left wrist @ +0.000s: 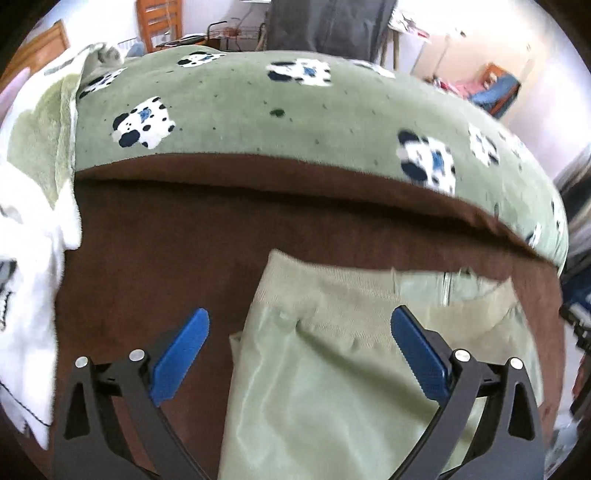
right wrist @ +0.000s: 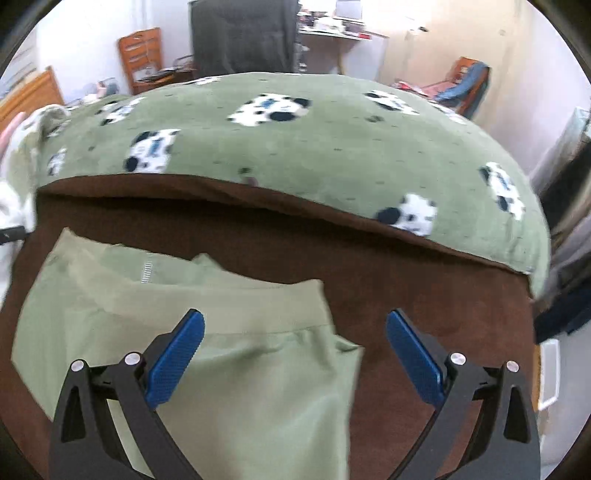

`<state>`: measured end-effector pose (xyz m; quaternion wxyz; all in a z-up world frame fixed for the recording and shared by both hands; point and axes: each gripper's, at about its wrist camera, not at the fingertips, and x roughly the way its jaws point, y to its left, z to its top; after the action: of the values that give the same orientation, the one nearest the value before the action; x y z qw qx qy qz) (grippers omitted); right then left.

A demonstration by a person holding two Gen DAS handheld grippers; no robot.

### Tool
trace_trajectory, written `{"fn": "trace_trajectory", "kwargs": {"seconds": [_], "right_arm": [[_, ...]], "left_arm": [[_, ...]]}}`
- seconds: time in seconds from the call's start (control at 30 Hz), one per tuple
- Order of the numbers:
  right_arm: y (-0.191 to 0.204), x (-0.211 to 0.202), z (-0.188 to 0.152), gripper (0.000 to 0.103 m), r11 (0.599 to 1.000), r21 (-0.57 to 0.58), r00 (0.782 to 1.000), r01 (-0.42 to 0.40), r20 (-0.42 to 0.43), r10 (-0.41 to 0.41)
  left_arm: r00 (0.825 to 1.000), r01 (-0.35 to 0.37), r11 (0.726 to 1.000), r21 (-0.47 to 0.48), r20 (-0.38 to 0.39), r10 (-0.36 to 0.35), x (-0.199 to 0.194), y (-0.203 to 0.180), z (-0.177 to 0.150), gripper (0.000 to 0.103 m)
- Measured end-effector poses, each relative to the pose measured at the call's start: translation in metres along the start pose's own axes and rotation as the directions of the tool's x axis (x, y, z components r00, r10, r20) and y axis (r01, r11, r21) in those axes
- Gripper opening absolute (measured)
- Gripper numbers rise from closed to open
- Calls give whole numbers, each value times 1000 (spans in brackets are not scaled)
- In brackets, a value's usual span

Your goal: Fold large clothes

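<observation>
A pale green garment (left wrist: 332,369) with a ribbed band and a zip lies folded on a brown blanket (left wrist: 166,240). My left gripper (left wrist: 300,314) hangs above its left edge, open, with nothing between the blue pads; the left pad is over brown blanket, the right over the garment. In the right wrist view the same garment (right wrist: 221,369) fills the lower left. My right gripper (right wrist: 295,315) is open above the garment's right edge, nothing held, and its right finger is over the brown blanket (right wrist: 424,295).
A green blanket with panda prints (left wrist: 258,110) covers the bed beyond the brown one. A bunched white and green cloth (left wrist: 33,221) lies at the left. Behind the bed stand an orange wooden chair (left wrist: 159,22) and a dark hanging cloth (left wrist: 328,26).
</observation>
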<state>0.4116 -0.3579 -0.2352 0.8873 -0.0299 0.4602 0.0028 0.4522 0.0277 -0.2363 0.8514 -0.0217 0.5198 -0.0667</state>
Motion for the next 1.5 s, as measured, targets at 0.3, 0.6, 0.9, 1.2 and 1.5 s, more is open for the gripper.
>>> {"fn": "trace_trajectory", "kwargs": {"seconds": [0.3,0.6,0.9,1.2,1.5], "right_arm": [[79,38,8,97,957,-158,970,-244,-51,239],[149,96,17,90,886,-244,917,-395,-154,367],[181,140,5,85,863,-316,917,-394,-205,343],[173,145,4,43,885,-325,939,-335,-192,285],[173,134,6,7,879,-365,948,-308,-190,253]], "left_arm": [[993,-40,999,32,-111,43,5,-10,-88,97],[993,-89,989,-120,-81,80,-3,14,-141,97],[988,-67,983,-171,-151,41,42,28,-166,97],[989,-68,983,-169,-145,43,45,26,-168,97],[986,-86,985,-153,-154,62,49,11,-160,97]]}}
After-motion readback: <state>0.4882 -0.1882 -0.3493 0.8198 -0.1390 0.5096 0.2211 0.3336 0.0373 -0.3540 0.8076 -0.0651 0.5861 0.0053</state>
